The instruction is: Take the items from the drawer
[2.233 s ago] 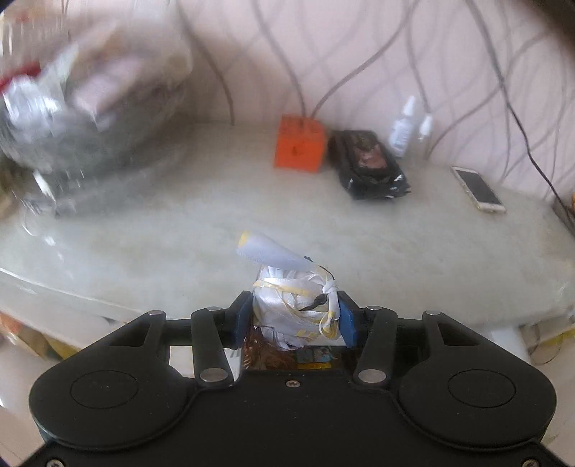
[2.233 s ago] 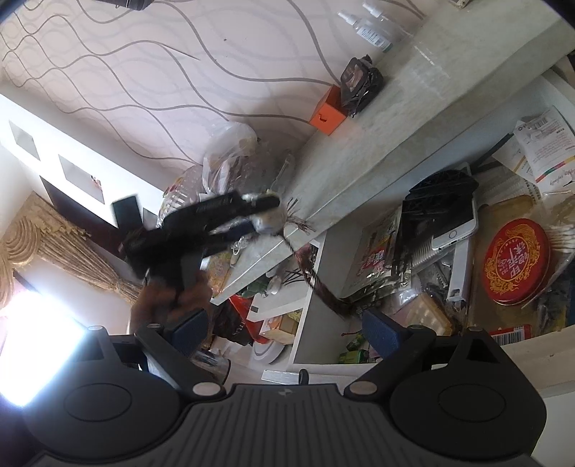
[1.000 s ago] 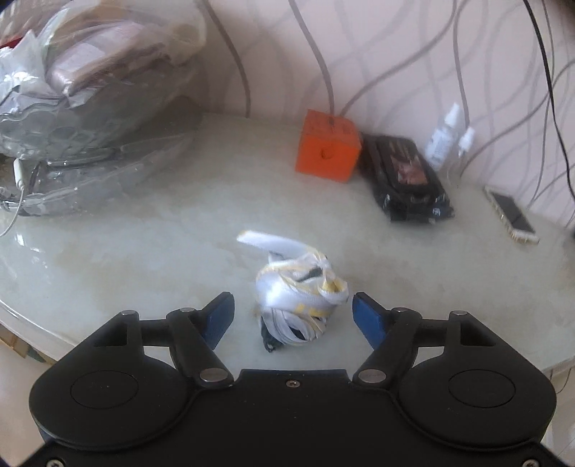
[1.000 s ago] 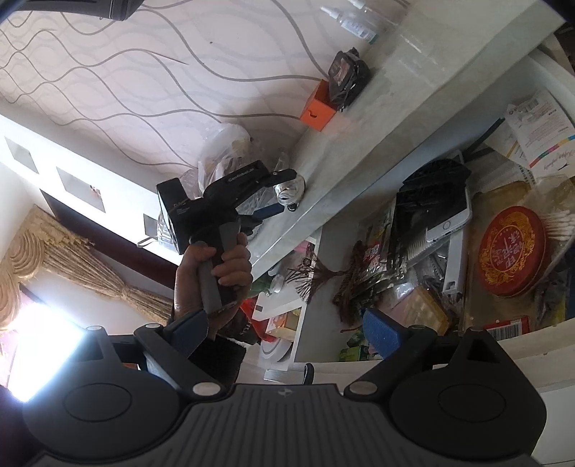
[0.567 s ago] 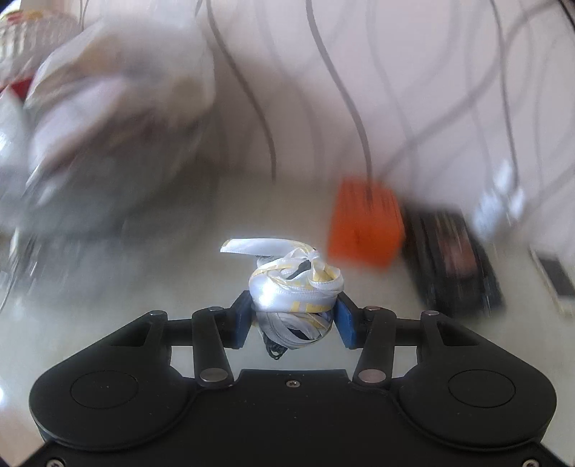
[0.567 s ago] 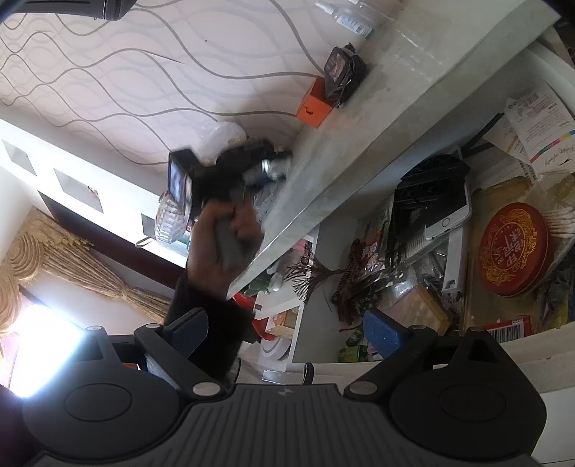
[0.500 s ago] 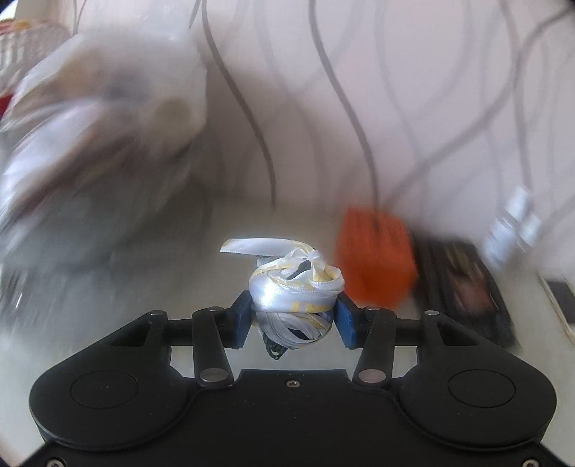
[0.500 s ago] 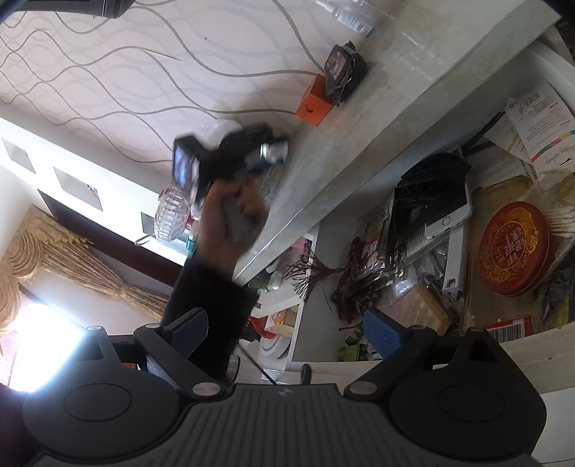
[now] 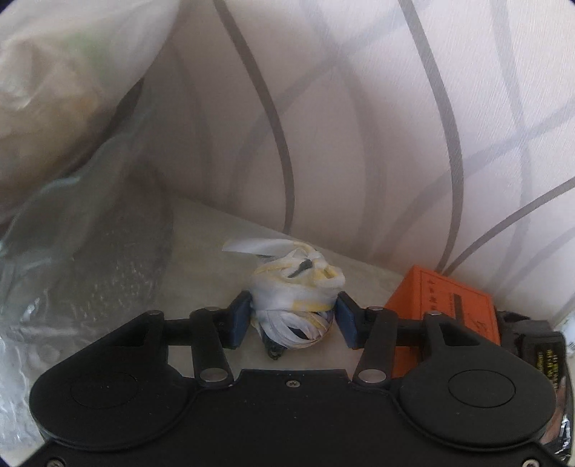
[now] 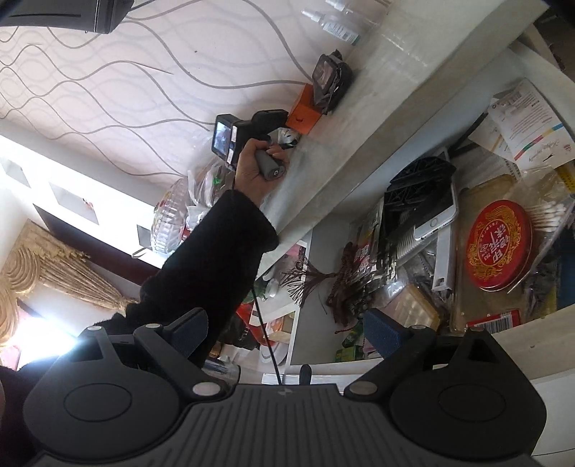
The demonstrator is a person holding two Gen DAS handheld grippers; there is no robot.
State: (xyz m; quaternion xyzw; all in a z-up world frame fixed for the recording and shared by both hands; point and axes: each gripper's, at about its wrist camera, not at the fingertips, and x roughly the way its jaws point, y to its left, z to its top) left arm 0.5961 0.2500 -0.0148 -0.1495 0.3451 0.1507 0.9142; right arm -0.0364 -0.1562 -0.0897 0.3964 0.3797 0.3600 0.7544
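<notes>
Setting down is the step I judge I am on: my left tongs (image 9: 293, 319) have the ribbon bundle (image 9: 294, 287) between them, low over the pale stone countertop (image 9: 215, 230), and it looks to be resting there already. The jaws are opening, though the pads (image 9: 240, 319) touch its two sides. The bundle is a white and yellow wad with one loose tail poking out to the left. It sits at the far side of the top, near the wall (image 9: 359, 143), just left of an orange box (image 9: 442, 305) and right of a crinkled plastic bag (image 9: 72, 143).

Next, I think, the jaws need to spread until both pads are clear, then I should draw back without catching that loose tail.

My right tongs (image 10: 287, 332) are spread wide with nothing in them, held near the open drawer (image 10: 532, 323). It is crowded: a red round tin (image 10: 497, 244), a phone (image 10: 436, 215) and a brown tassel (image 10: 323, 276) among papers and packets, so plenty is left to take out.

From that side I see my own hand (image 10: 255, 169) and black sleeve (image 10: 215, 258) reaching over the countertop. Spray bottles (image 10: 334, 25) and a black packet (image 10: 329, 82) stand farther along it. The wall has grey wavy lines, and a gold curtain (image 10: 54, 266) hangs by a bright window.
</notes>
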